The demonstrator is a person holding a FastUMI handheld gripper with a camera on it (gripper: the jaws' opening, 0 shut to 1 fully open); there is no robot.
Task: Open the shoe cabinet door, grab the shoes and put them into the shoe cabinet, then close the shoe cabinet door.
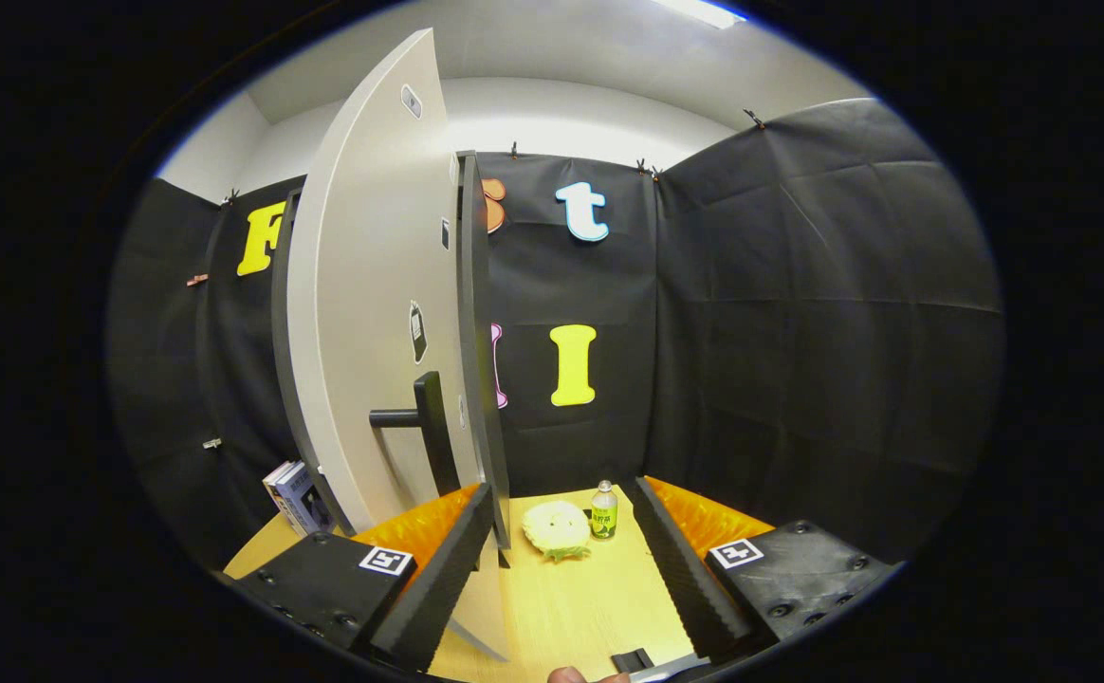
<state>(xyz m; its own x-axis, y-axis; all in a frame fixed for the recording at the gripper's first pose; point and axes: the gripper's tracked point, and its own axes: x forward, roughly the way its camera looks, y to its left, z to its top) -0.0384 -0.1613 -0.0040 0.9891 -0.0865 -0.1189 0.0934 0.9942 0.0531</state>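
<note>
The shoe cabinet's grey door (372,313) stands swung out, its outer face toward me, with a black bar handle (429,427) low on it. The door's dark edge (476,360) comes down just ahead of my left finger (438,579). My gripper (561,560) is open, with wide space and bare tabletop between its two black ridged fingers; the right finger (680,569) is apart from everything. The door's lower corner passes close beside the left finger, perhaps touching it. The cabinet's inside is hidden behind the door.
On the wooden table (580,607), beyond the fingers, lie a pale cabbage-like ball (557,528) and a small green-labelled bottle (603,510). Books (298,495) stand left of the door. A fingertip (568,675) shows at the near edge.
</note>
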